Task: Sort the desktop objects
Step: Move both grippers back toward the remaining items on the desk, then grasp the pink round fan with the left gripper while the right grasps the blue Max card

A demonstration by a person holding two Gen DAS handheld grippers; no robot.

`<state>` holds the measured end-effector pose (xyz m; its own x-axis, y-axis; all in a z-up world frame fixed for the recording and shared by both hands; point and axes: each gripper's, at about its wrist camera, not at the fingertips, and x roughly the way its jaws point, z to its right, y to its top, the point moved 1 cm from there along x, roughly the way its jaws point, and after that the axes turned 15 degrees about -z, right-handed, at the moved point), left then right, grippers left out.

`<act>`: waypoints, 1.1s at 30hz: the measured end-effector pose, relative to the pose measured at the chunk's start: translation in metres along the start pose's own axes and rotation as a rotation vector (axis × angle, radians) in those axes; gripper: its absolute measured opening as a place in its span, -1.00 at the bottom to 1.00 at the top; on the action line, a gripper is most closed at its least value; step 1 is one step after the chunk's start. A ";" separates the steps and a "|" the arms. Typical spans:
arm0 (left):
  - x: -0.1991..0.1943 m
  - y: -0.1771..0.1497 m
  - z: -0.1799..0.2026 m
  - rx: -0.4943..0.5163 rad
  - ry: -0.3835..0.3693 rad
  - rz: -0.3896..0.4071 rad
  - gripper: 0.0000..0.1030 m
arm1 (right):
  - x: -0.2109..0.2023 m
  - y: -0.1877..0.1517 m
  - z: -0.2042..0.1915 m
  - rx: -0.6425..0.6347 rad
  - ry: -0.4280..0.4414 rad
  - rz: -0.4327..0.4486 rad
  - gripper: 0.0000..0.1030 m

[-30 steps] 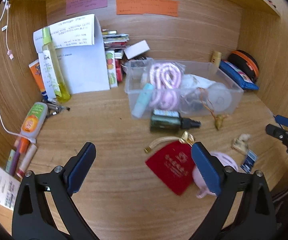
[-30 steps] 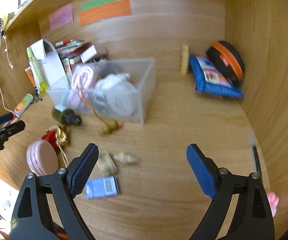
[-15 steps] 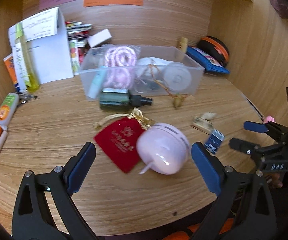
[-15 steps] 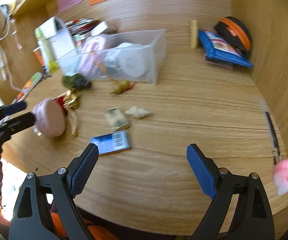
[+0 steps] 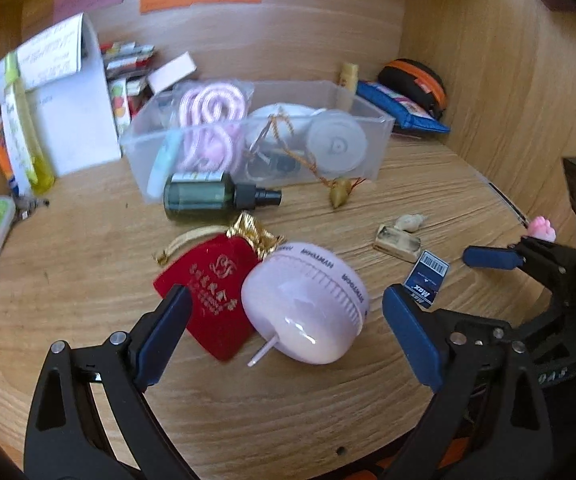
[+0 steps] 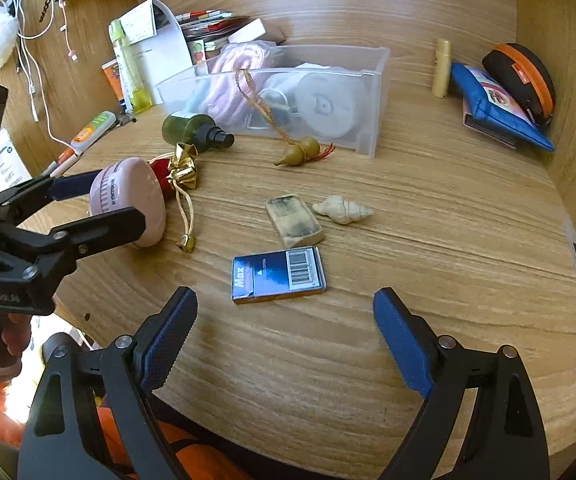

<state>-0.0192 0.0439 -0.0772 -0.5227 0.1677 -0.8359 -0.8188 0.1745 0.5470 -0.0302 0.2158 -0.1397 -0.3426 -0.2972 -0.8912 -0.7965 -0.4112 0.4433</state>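
Note:
A round pink case (image 5: 306, 304) lies on the wooden desk, resting against a red velvet pouch (image 5: 207, 284) with gold trim. My left gripper (image 5: 283, 340) is open, its jaws on either side of the pink case, apart from it. In the right wrist view the left gripper (image 6: 99, 204) also frames the pink case (image 6: 127, 200). My right gripper (image 6: 283, 340) is open and empty, just short of a blue card box (image 6: 277, 274). A worn eraser (image 6: 294, 220) and a seashell (image 6: 344, 210) lie beyond it. A clear plastic bin (image 5: 368, 148) holds pink rope and other items.
A dark green spray bottle (image 5: 207, 196) lies in front of the bin. A small gourd charm (image 6: 298, 152) hangs over the bin's wall. A blue pouch (image 6: 496, 108) and black-orange case (image 6: 522, 80) sit at the back right. Papers, tubes and pens crowd the left wall.
My left gripper has swung right and come closer, so the pink case now sits between its jaws. My right gripper has turned left and dropped toward the blue card box.

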 end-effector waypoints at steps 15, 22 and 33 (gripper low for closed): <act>0.020 0.011 0.009 0.112 0.004 -0.031 0.37 | 0.005 0.005 -0.011 -0.054 -0.023 0.006 0.44; 0.024 0.006 0.008 0.087 -0.003 -0.024 0.27 | 0.010 0.007 -0.019 -0.087 -0.076 0.024 0.14; 0.013 0.007 0.001 0.021 -0.002 0.006 0.27 | 0.004 0.008 -0.010 -0.055 -0.032 0.034 -0.14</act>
<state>-0.0314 0.0481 -0.0837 -0.5270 0.1712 -0.8325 -0.8104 0.1937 0.5529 -0.0327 0.2029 -0.1385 -0.3850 -0.2847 -0.8779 -0.7559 -0.4486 0.4769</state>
